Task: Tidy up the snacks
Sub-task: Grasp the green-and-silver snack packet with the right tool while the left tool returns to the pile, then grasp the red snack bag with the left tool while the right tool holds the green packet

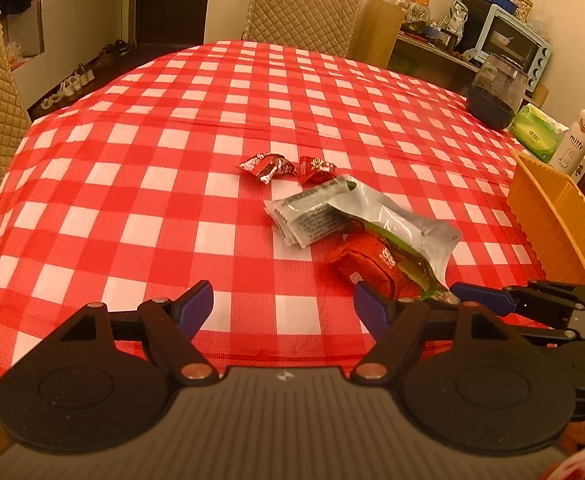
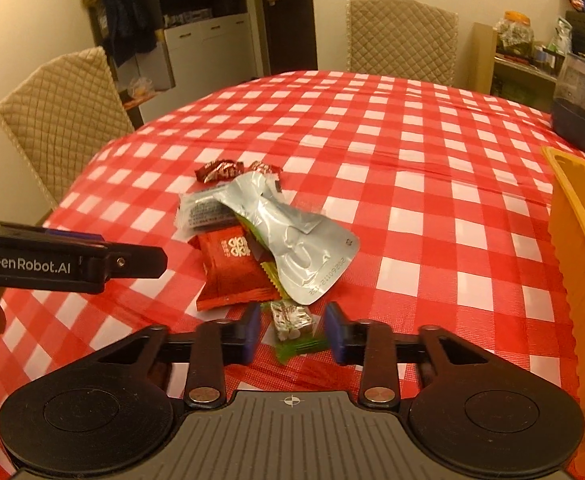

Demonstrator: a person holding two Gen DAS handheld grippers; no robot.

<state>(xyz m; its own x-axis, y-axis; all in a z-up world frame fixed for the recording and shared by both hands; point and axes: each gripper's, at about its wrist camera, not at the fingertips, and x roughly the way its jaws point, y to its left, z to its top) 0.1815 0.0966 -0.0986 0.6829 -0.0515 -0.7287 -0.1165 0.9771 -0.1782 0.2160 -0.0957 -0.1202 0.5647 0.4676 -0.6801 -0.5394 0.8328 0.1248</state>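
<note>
Beside the yellow bin [image 2: 584, 264] on the counter [image 2: 412, 184], we are only beginning: the snack pile [image 2: 268, 240] is lying unsorted, our right gripper [image 2: 292, 330] straddling a green packet [image 2: 296, 332] without pressing it, our left gripper [image 1: 283, 306] hanging open and empty.

A big table [image 1: 172, 128] wears a red and white check cloth. Near the middle lie 2 small red candies [image 1: 268, 166] side by side. Next to them is a heap of snack packs [image 1: 356, 224], silver, clear, red and green. A yellow bin [image 1: 552, 216] sits at the right. Far back stand a dark jar [image 1: 494, 94], a green tissue pack [image 1: 534, 132] and a white bottle [image 1: 574, 144].
</note>
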